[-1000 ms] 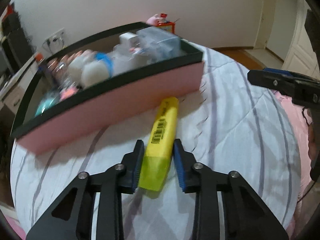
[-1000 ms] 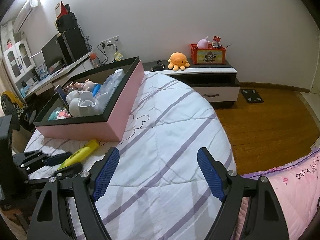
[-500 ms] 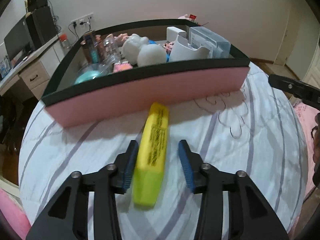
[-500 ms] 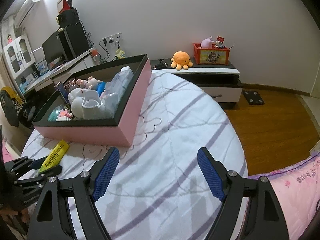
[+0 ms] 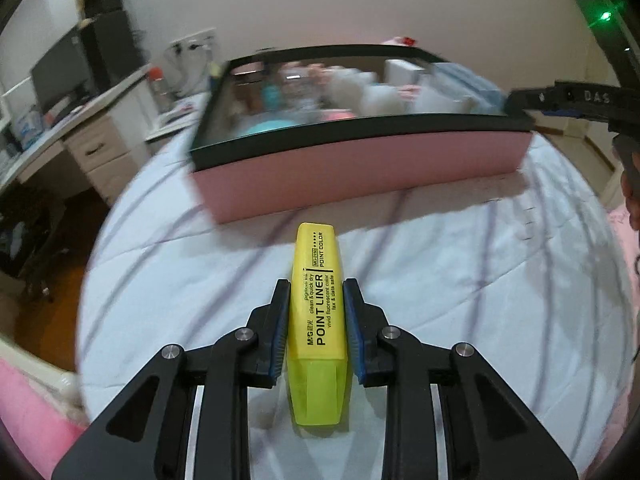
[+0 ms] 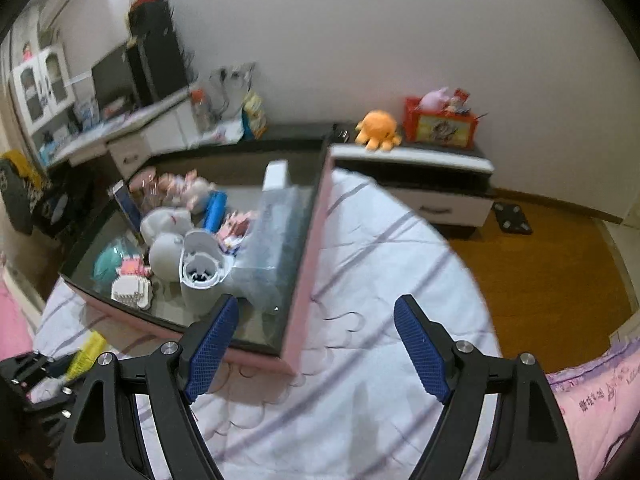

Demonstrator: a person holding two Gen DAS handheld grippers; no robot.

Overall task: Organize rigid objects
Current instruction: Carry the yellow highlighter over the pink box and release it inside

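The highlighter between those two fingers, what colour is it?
Bright yellow with black print; the highlighter shows best in the left wrist view.

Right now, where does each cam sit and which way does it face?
Left wrist: on the left hand-held gripper, looking down its fingers, shut on the yellow plastic highlighter, toward the pink black-rimmed storage box.
Right wrist: on the open right hand-held gripper, facing the box's corner and striped bedsheet.
Shared: box, highlighter, sheet; each shows the other gripper.
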